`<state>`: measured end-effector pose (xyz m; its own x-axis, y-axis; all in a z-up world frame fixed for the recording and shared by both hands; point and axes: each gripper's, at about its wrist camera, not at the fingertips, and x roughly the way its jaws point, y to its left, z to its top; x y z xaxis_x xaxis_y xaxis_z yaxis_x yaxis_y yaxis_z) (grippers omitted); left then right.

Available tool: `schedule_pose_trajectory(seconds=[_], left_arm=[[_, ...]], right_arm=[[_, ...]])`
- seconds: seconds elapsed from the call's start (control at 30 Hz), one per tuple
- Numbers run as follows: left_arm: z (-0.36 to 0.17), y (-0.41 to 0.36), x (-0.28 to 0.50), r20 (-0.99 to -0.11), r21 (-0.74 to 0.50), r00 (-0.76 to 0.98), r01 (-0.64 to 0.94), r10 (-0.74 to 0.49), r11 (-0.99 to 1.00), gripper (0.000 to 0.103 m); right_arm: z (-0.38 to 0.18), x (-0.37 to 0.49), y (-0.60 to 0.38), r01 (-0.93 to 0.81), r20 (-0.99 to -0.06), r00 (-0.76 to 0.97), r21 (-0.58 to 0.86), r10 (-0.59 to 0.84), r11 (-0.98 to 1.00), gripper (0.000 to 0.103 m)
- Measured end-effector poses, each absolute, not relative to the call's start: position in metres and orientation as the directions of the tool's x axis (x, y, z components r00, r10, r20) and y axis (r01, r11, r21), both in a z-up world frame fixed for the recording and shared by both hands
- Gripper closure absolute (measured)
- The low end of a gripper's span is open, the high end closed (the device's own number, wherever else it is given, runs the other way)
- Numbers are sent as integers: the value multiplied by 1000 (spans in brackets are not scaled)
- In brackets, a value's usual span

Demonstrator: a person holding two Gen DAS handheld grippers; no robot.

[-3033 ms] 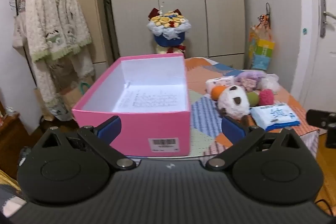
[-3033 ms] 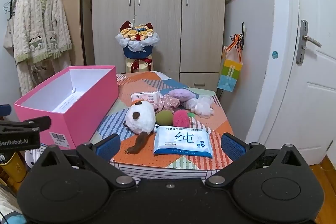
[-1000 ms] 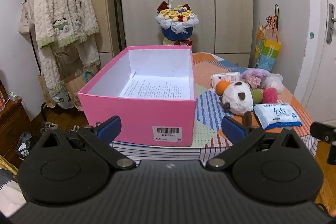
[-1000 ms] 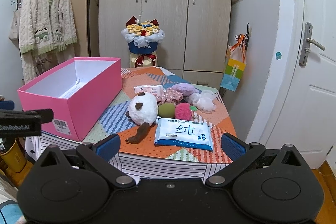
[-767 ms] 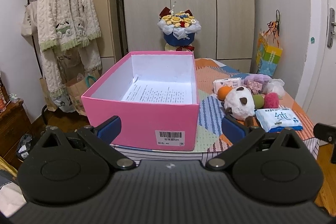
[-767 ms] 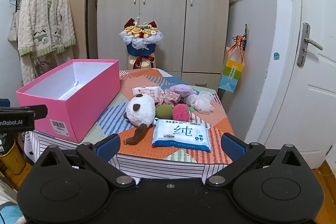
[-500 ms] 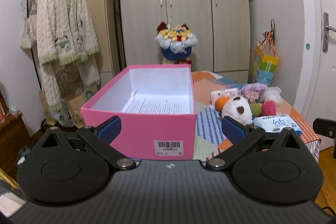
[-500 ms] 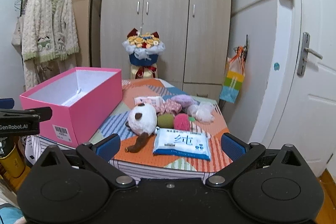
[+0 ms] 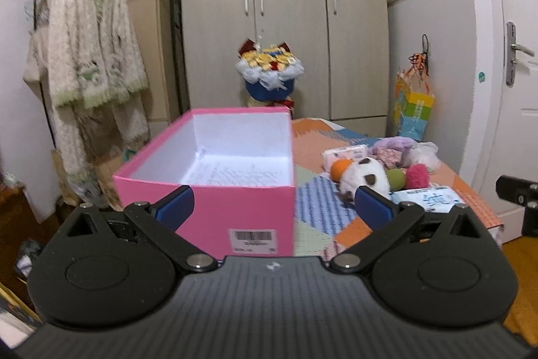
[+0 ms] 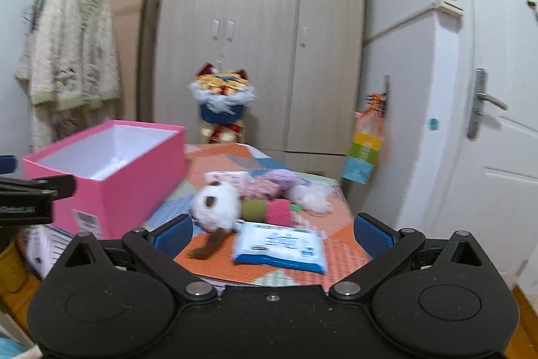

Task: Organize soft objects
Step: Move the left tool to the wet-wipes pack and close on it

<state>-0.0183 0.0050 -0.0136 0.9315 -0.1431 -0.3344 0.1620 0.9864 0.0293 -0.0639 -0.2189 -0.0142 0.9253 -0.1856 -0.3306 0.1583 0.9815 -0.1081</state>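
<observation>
From my left wrist camera, my left gripper (image 9: 272, 206) is spread wide and holds nothing, its blue pads well apart in front of the pink box (image 9: 215, 207). The box stands open on the patchwork table (image 9: 316, 201); inside I see only a printed sheet (image 9: 238, 172) lying on its floor, the text too small to read. A barcode label (image 9: 254, 238) is stuck on the near wall, unreadable. To the right of the box the soft things lie in a cluster: a white plush toy (image 9: 364, 175), an orange ball (image 9: 339, 169), a green ball (image 9: 395, 179), a pink pompom (image 9: 417, 174) and a wipes pack (image 9: 427, 199).

From my right wrist camera, blurred, my right gripper (image 10: 273, 232) is likewise released and empty. The plush toy (image 10: 217, 206) and wipes pack (image 10: 280, 248) lie ahead of it; the pack's print is unreadable. The pink box (image 10: 114, 170) sits left.
</observation>
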Motion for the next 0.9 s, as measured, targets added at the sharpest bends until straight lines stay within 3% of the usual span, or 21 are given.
schedule_pose_trajectory(seconds=[0.13, 0.3, 0.53, 0.73, 0.9], left_arm=[[-12, -6, -6, -371, -2, 908, 206, -192, 978, 0], [-8, -29, 5, -374, 1, 899, 247, -229, 969, 0], [-10, -63, 27, -384, -101, 828, 402, -408, 910, 1], [-28, -102, 51, -414, -89, 742, 543, -527, 835, 4], [-50, -118, 68, -418, -147, 670, 616, -613, 774, 17]], right_arm=[[-10, -63, -232, 165, -306, 931, -139, -201, 976, 0], [-15, -56, -249, 81, -310, 944, -125, -117, 989, 0], [-39, -25, -268, -63, -393, 919, -63, 33, 996, 0], [-70, 8, -289, -91, -451, 890, -20, 72, 996, 0], [-102, 36, -310, -86, -499, 862, 39, 94, 996, 0]])
